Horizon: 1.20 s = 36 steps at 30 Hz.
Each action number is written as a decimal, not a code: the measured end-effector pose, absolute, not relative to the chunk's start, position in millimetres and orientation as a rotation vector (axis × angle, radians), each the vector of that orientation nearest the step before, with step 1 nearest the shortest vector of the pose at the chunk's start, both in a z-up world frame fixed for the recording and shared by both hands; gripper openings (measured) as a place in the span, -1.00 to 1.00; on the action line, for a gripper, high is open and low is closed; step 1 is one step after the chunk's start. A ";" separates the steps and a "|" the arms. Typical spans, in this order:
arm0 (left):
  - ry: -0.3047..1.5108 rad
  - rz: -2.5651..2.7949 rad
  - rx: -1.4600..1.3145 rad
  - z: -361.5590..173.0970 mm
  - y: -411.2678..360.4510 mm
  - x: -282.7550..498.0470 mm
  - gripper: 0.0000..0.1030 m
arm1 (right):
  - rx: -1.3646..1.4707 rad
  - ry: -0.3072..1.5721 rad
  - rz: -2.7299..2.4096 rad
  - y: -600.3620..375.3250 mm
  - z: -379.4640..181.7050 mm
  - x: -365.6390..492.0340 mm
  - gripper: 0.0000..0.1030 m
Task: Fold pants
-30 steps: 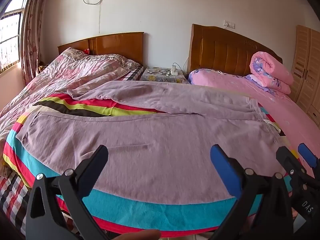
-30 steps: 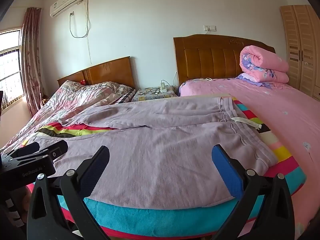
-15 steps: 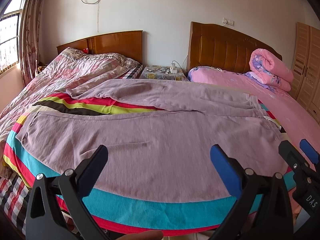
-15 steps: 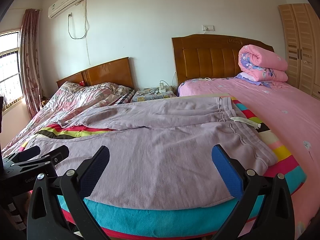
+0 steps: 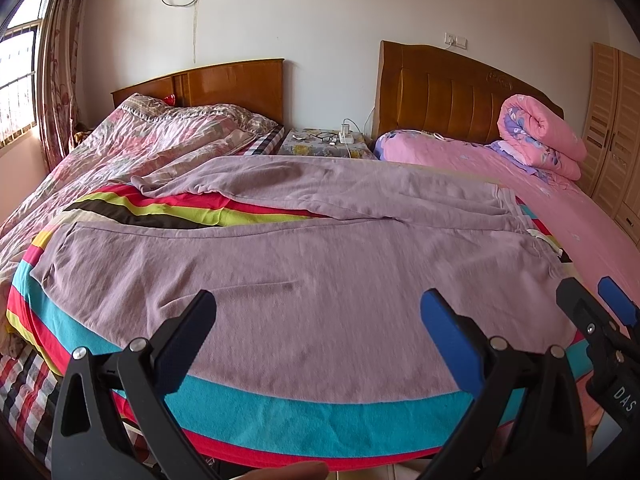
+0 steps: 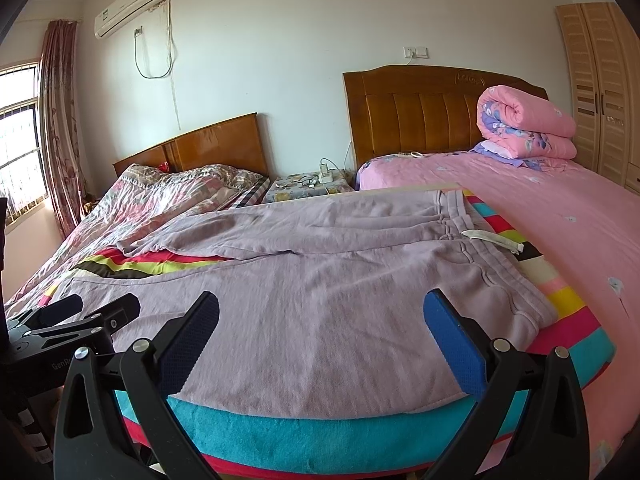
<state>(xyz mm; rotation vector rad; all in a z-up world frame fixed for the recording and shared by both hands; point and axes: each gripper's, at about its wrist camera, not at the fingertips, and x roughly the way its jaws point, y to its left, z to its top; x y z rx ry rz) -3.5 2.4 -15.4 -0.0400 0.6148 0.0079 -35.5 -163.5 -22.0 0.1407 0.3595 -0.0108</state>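
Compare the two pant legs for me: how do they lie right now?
The near leg lies flat and smooth along the blanket's front edge; the far leg is wrinkled, its cuff bunched. The near leg looks wider; the far leg angles away, baring stripes between them. Both are mauve and join at the waistband.

Lilac pants (image 6: 320, 292) lie spread flat across striped blanket (image 6: 568, 300), waistband at right, legs running left. White drawstring (image 6: 494, 240) rests on waistband. Right gripper (image 6: 320, 336) hovers near pants' front edge, jaws wide apart, nothing between them. Left gripper (image 6: 90, 312) at lower left over leg end, apparently parted, angle poor. Rolled pink quilt (image 6: 528, 124) on far bed.
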 end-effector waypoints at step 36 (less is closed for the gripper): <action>0.658 0.007 -0.044 -21.5 0.6 1.7 0.97 | 0.172 0.381 -0.004 -165.6 -32.2 -33.0 0.92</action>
